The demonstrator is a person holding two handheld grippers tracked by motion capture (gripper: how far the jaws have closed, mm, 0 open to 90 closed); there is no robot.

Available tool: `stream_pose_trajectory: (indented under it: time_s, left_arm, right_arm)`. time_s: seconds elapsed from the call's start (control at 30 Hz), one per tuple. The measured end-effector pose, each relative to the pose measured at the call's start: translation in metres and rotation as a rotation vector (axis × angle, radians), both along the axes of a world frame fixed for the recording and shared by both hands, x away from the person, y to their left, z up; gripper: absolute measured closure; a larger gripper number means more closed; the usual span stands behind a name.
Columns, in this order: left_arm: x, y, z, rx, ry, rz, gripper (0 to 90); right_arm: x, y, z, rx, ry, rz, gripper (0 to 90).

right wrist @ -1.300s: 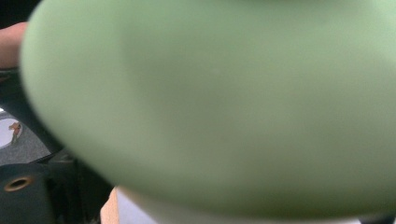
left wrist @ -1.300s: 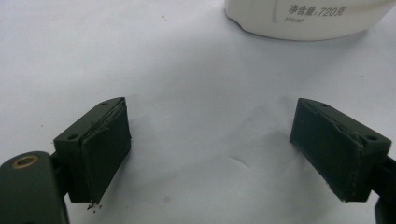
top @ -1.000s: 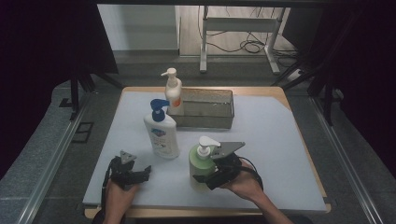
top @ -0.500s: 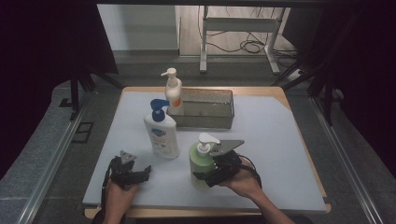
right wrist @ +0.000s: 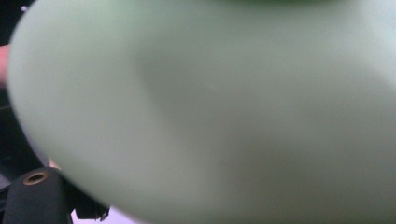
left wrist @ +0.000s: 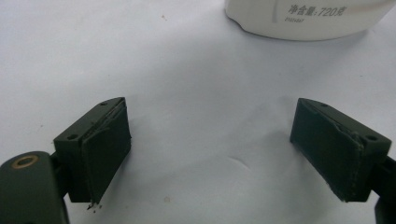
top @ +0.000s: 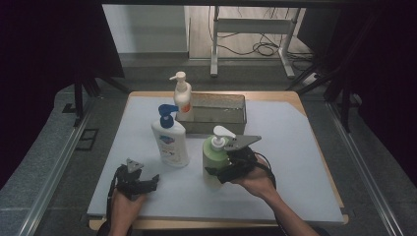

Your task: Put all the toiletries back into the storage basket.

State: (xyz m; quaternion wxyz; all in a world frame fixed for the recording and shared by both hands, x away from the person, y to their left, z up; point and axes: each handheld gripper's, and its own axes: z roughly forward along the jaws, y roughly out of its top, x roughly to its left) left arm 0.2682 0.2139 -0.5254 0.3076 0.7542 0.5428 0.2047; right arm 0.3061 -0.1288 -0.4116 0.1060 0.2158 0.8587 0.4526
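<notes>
Clamping the green pump bottle (top: 215,158) across its wide body, your right gripper (top: 220,173) steadies it for lifting; your left gripper (top: 147,183), at eight o'clock, waits wide open and empty.

- The pale green bottle (top: 215,160) near the table's front edge has a white pump top.
- The white bottle (top: 170,142) beside it carries a blue pump and a blue label.
- The cream bottle (top: 183,101) toward the far edge bears an orange label.
- The tray (top: 216,114) there is dull grey metal.
- The table (top: 295,147) is covered in plain white.
- Both tongs, left (top: 147,183) and right (top: 216,174), are black.
</notes>
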Motion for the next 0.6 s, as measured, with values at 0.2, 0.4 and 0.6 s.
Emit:
stream_pose_trajectory:
  time_s: [0.2,0.4,0.6]
  left_arm:
    - [0.000,0.000,0.000,0.000,0.002,0.000,11.7]
    - [0.000,0.000,0.000,0.000,0.002,0.000,11.7]
    - [0.000,0.000,0.000,-0.001,0.000,0.001,11.7]
  right_arm:
    - [0.011,0.000,0.003,0.006,-0.004,-0.028,11.8]
    - [0.018,0.000,0.006,0.011,-0.009,-0.048,11.8]
    - [0.027,0.002,0.012,0.014,-0.020,-0.065,11.8]
